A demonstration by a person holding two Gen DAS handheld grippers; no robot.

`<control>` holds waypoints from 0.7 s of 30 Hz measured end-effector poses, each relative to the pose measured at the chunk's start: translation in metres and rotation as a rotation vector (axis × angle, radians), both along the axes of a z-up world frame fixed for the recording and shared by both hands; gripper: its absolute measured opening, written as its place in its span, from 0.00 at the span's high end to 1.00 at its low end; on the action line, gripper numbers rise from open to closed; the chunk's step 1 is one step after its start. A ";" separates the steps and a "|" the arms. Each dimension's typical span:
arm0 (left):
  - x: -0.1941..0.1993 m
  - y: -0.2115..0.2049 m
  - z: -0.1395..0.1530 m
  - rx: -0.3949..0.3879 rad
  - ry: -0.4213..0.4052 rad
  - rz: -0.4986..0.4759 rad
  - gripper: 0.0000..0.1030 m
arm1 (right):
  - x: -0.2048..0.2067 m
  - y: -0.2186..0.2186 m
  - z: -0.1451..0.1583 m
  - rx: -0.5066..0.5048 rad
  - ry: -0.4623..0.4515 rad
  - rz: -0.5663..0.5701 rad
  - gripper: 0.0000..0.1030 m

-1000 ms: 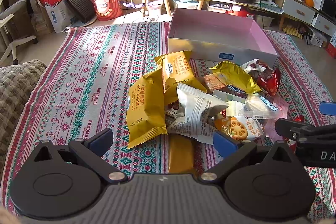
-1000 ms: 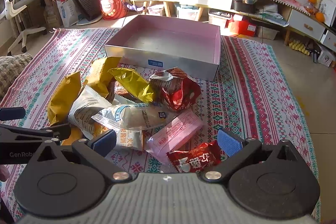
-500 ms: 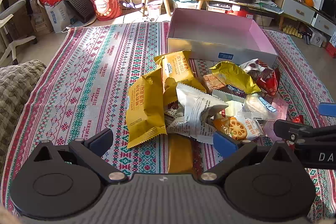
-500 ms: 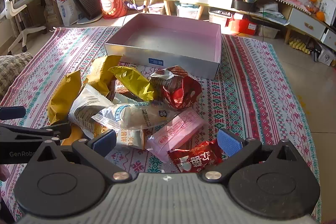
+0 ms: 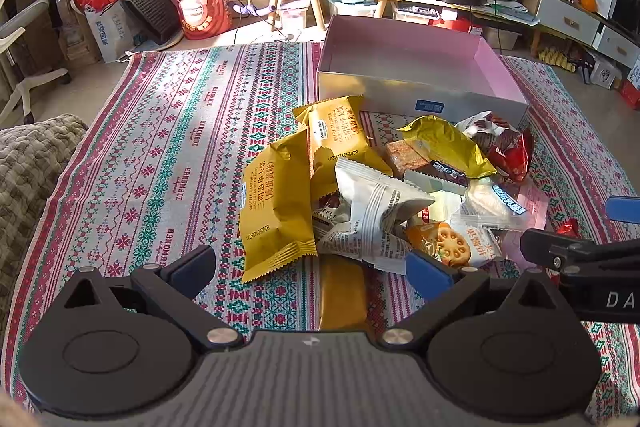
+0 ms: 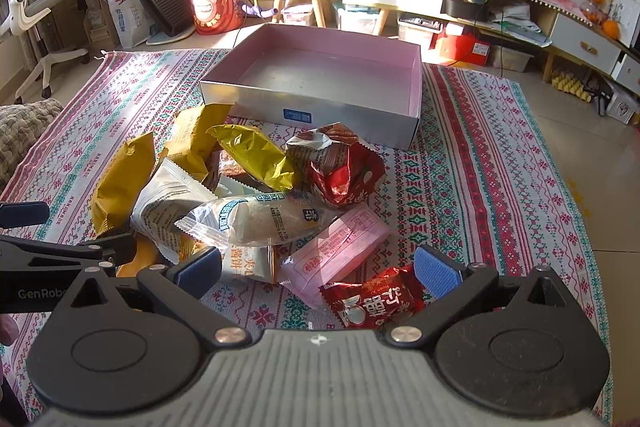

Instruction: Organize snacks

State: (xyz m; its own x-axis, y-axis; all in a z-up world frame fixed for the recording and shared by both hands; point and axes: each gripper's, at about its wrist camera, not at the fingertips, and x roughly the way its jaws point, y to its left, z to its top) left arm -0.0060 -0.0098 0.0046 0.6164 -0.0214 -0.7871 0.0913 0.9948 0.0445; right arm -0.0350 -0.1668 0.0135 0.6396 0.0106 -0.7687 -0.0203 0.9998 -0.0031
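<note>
— How many boxes? 
— One pink-lined box (image 6: 320,83), open on the patterned cloth (image 6: 500,163).
— And the yellow packets?
— Three flat yellow waffle packets (image 5: 276,215) that I can count in the left view, plus one crumpled gold wrapper (image 6: 256,155).
— Red ones?
— Two: a puffed red bag (image 6: 344,171) beside the box and a small red packet (image 6: 376,301) nearest the right camera.
— White or clear?
— One white striped packet (image 5: 376,211), one clear-wrapped pastry (image 6: 260,219), one biscuit packet (image 5: 456,247), one pink sachet (image 6: 340,247).
— Anything under the heap?
— Perhaps two or three more; they are too covered to count surely.
</note>
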 end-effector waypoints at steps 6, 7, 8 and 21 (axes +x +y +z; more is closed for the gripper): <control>0.000 0.001 0.000 0.004 0.004 -0.005 0.00 | 0.000 0.000 0.000 0.008 0.004 -0.001 0.00; 0.001 0.001 0.000 0.007 0.005 -0.008 0.00 | 0.000 0.000 -0.001 0.008 0.007 0.000 0.00; 0.003 0.002 0.001 0.016 0.009 -0.013 0.00 | 0.000 0.000 0.000 0.014 0.013 0.000 0.00; 0.051 0.032 0.017 -0.026 0.141 -0.061 0.00 | 0.035 -0.039 0.029 0.084 0.045 -0.042 0.00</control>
State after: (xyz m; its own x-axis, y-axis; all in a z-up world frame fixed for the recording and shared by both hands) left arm 0.0447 0.0219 0.0216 0.4970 -0.0770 -0.8643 0.1551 0.9879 0.0012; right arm 0.0001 -0.2053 0.0420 0.6059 0.0502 -0.7940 0.0237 0.9964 0.0811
